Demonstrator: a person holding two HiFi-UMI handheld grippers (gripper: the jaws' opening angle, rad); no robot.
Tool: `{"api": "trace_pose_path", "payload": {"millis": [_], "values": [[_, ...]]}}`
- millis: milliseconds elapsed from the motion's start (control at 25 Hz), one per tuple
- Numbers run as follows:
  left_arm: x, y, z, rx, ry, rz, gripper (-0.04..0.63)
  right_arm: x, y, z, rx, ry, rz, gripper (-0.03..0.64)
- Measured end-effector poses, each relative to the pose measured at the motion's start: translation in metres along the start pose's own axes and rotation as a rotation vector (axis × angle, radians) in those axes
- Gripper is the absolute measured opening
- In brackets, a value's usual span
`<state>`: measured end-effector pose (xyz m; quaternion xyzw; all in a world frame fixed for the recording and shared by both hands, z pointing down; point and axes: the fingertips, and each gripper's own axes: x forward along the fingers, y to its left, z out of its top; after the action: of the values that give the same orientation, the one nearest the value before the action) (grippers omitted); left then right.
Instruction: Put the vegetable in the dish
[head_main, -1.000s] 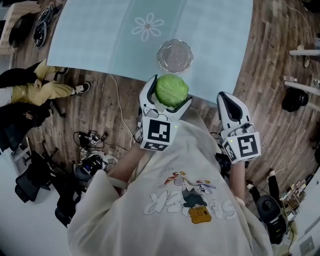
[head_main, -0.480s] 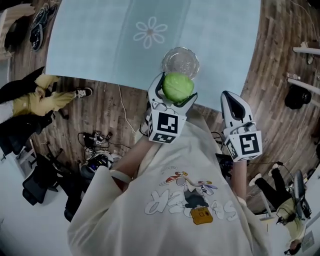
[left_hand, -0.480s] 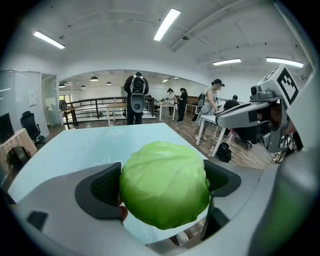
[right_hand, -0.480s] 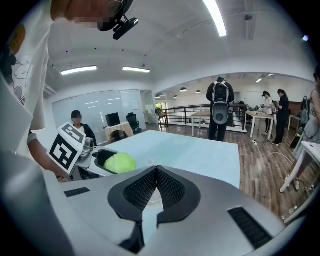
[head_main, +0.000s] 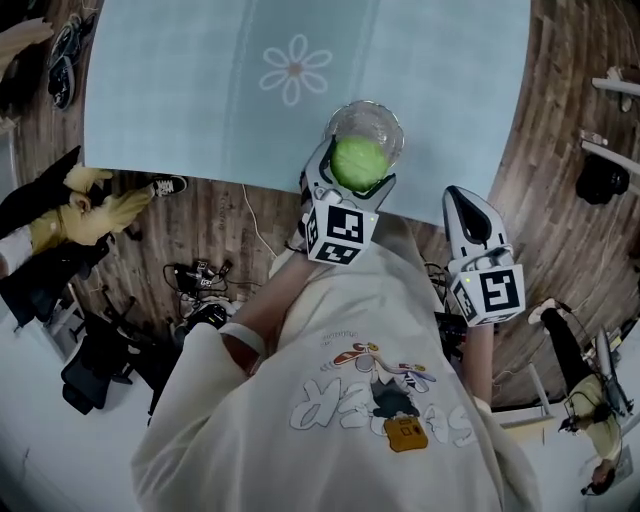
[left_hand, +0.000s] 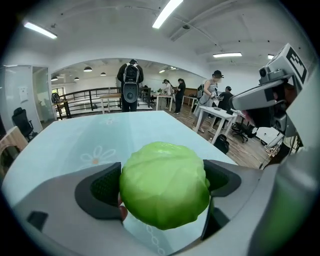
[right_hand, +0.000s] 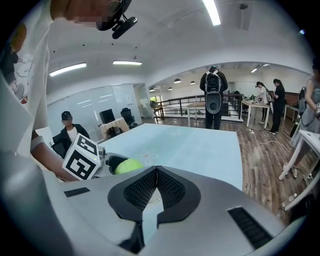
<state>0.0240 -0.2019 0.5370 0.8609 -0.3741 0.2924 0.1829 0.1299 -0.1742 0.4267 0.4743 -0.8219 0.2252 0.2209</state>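
Item: one cabbage (head_main: 359, 162), pale green and near-spherical, with faint leaf folds over its surface. It has no marked long axis, being only slightly wider than tall in the left gripper view, and its stem end cannot be made out. Holder: left tongs (head_main: 357, 168), jaws pinching the cabbage at its left and right flanks, with the dark ribbed pads (left_hand: 102, 189) pressed against it and the head bulging above and below the jaws. Position: raised over the near edge of the counter (head_main: 200, 80), overlapping the near half of the dish (head_main: 345, 112) in the head view. Whether the cabbage touches the dish cannot be told. Dish: one clear glass bowl, round, standing on the counter close to its near edge. Counter: covered in a light blue cloth with a white daisy print (head_main: 294, 70), which lies beyond and to the left of the dish. Right tongs (head_main: 462, 195): jaws pressed together, nothing between them. They are held off the counter's near right corner, above the wooden floor (head_main: 560, 120), well apart from the dish, with tips pointing toward the counter. The right gripper view shows the cabbage just past the left tongs' marker cube (right_hand: 81, 157).
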Motion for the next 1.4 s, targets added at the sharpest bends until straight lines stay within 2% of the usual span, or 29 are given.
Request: {"api": "trace_pose_path", "payload": {"millis": [360, 880, 1080, 1400], "values": [[0.036, 0.007, -0.032, -0.009, 0.086, -0.043, 0.517, 0.01, -0.004, -0.004, 0.027, 0.03, -0.028, 0.021], [0.083, 0.018, -0.04, 0.061, 0.186, -0.021, 0.517, 0.001, -0.011, -0.006, 0.051, 0.038, -0.067, 0.021], [0.092, 0.015, -0.05, 0.063, 0.245, -0.047, 0.517, -0.002, -0.013, -0.006, 0.048, 0.033, -0.071, 0.021], [0.073, 0.012, -0.026, 0.04, 0.151, -0.025, 0.515, -0.012, -0.008, -0.005, 0.037, 0.007, -0.052, 0.021]]}}
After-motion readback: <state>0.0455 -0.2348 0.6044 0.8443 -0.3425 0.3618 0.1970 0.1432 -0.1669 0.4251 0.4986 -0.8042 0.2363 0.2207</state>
